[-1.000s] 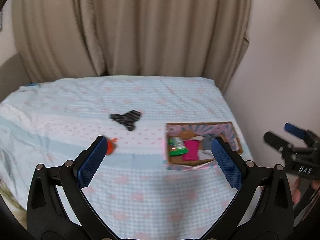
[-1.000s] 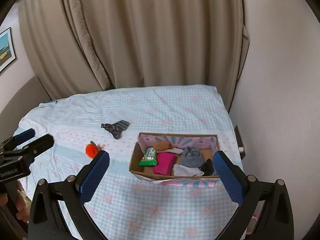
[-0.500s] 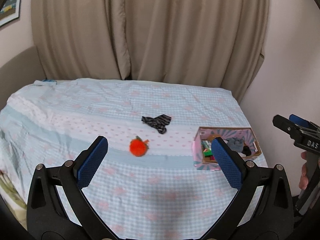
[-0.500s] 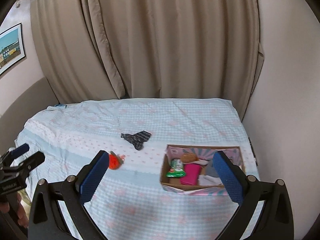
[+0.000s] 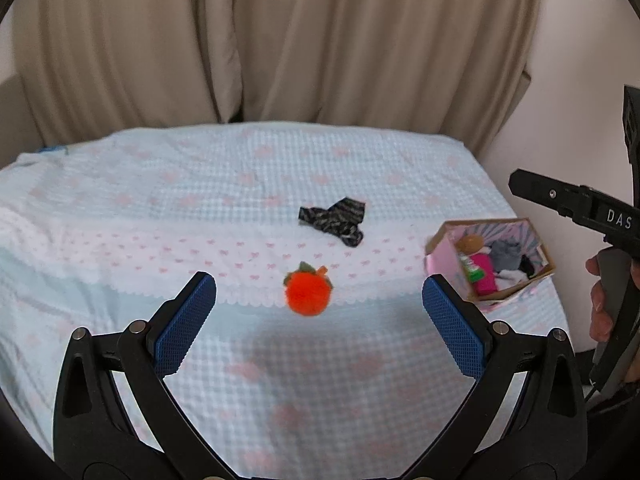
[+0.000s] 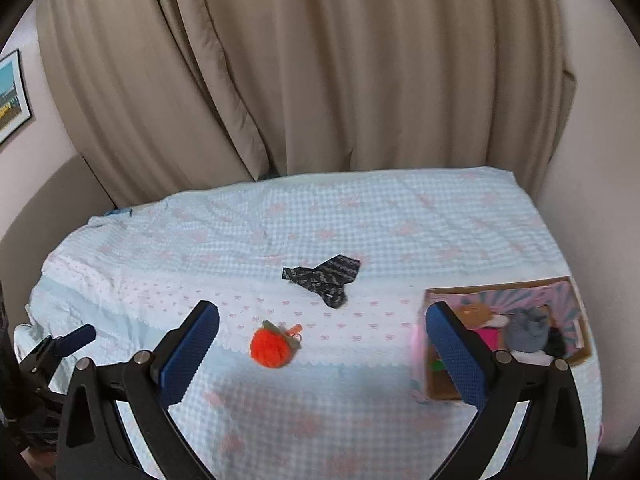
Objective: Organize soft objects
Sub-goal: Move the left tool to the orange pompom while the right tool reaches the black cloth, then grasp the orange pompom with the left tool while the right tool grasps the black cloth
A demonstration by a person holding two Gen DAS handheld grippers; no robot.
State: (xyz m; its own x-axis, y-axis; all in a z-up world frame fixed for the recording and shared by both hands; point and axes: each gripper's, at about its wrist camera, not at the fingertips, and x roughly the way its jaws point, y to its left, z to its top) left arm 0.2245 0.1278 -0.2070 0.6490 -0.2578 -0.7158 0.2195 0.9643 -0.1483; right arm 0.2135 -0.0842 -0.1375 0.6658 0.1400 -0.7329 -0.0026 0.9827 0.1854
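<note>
An orange plush fruit [image 5: 308, 293] lies on the blue checked bedspread [image 5: 200, 184], and it also shows in the right wrist view [image 6: 274, 343]. A dark striped cloth [image 5: 334, 222] lies behind it, also in the right wrist view [image 6: 325, 278]. A pink cardboard box [image 5: 440, 258] at the right holds several soft items, and it shows in the right wrist view [image 6: 420, 354] too. My left gripper [image 5: 319, 312] is open and empty, just short of the plush fruit. My right gripper [image 6: 322, 338] is open and empty above the bed's front part.
Beige curtains [image 6: 320, 72] hang behind the bed. A bare wall [image 5: 580, 60] runs along the right side. A framed picture [image 6: 10, 98] hangs on the left wall. The box stands near the bed's right edge.
Both grippers have swung left and closer to the bed. The plush fruit now sits between the left gripper's fingers in view. The box has shifted to the right of both views.
</note>
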